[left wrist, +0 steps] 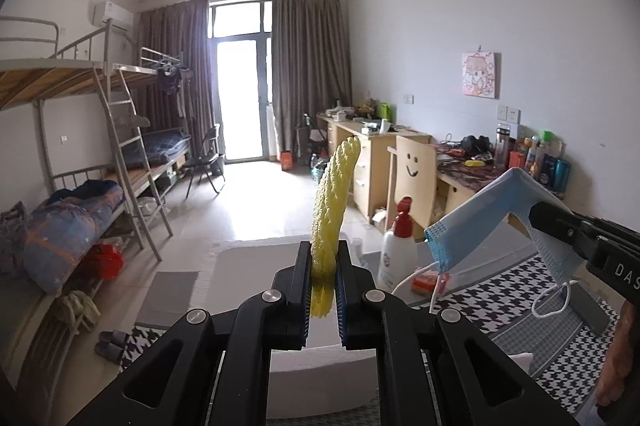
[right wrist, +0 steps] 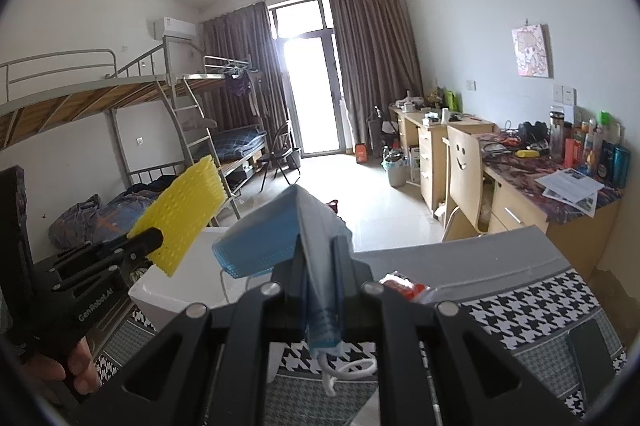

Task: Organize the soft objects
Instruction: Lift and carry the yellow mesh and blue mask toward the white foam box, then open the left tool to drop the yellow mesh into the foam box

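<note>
Two grippers are raised, each pinching one soft thing: the left gripper (left wrist: 324, 266) clamps one yellow foam net (left wrist: 334, 202) upright, and the right gripper (right wrist: 320, 282) clamps one blue face mask (right wrist: 276, 238), above the houndstooth cloth (right wrist: 520, 314).

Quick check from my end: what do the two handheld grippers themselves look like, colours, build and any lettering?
Both are matte black plastic with angular linkage arms and silver round pivot bolts. The left gripper has blue ribbed pads and white "GenRobot.AI" lettering on its side. The right gripper shows white letters "DAS", cut off by the frame edge. Bare hands hold them; no sleeves or cables visible.
</note>
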`<state>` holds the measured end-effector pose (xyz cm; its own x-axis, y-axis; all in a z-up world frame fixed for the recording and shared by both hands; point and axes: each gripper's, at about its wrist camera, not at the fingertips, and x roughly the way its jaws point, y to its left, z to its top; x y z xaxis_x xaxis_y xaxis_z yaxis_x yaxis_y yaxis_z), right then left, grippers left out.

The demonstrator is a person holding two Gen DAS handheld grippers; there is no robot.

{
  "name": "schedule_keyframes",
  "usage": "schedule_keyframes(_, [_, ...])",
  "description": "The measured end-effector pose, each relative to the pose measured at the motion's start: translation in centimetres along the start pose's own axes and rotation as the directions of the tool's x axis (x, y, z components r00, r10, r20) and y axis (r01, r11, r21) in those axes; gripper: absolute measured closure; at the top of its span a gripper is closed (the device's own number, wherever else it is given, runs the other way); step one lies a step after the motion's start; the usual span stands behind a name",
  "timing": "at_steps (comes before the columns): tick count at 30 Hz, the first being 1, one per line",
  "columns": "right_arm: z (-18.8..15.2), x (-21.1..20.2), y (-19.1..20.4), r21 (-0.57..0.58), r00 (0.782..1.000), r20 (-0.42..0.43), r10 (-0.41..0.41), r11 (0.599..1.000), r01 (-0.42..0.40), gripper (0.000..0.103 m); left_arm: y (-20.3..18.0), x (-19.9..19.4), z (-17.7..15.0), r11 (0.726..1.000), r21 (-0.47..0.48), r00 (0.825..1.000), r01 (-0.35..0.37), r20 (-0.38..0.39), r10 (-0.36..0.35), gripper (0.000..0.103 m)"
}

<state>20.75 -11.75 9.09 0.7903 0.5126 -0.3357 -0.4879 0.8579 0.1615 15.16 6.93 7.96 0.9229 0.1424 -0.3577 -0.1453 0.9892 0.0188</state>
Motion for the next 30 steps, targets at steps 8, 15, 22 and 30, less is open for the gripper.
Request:
schedule_keyframes(8, [0.6, 1.6, 1.0, -0.011, 0.998, -0.022, 0.05, 0.999, -0.05, 0.089, 1.1, 0.3, -0.1, 0.999, -0.017, 0.999, -0.043, -0.009, 0.043, 0.092])
schedule_keyframes(15, [0.9, 2.7, 2.1, -0.027, 0.997, -0.041, 0.072, 0.997, -0.073, 0.089, 1.9, 1.5, -0.4, 0.997, -0.033, 0.997, -0.072, -0.039, 0.071, 0.092])
schedule_keyframes(22, [1.7, 3.4, 3.3, -0.043, 0.996, -0.041, 0.082, 0.996, -0.083, 0.089, 2.7, 3.1, -1.0, 0.994, -0.032, 0.991, -0.103, -0.086, 0.1, 0.092])
schedule_keyframes(30, [1.9, 4.6, 3.8, -0.044, 0.996, -0.053, 0.071, 0.996, -0.074, 0.089, 3.7, 5.0, -1.6, 0.996, -0.051, 0.988, -0.077, -0.137, 0.07, 0.092])
